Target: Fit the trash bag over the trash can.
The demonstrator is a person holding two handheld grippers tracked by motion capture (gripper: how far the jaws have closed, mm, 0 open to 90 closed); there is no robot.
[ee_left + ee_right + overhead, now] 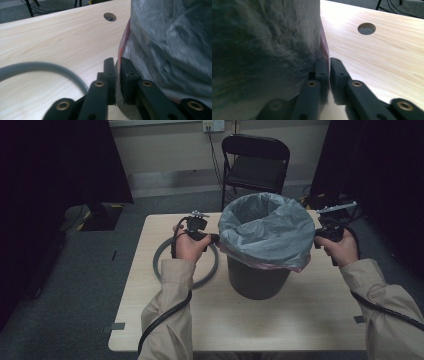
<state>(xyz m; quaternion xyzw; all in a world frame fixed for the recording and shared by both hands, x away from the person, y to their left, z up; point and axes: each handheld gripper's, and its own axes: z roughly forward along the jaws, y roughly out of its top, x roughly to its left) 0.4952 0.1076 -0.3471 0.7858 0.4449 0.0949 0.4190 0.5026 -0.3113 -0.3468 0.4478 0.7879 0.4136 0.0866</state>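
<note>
A dark waste bin stands on the pale wooden surface, a little toward its far edge and right of the middle, lined with a grey plastic bag whose top is folded out and down over the rim, with a pink-red edge showing at the hem. The left gripper comes at the bin's left side and the right gripper at its right side, each at the level of the folded-over hem, so the bag is gripped at two opposite points, which would let the liner be stretched or pulled evenly around the rim. In the left gripper view the jaws are nearly together with a thin fold of the bag's hem pinched between them; in the right gripper view the jaws likewise stand almost closed on the bag's edge, though the blur makes the contact there less certain. A grey ring lies flat on the surface just left of the bin, under the left hand, probably set aside there within easy reach for clamping the liner.
</note>
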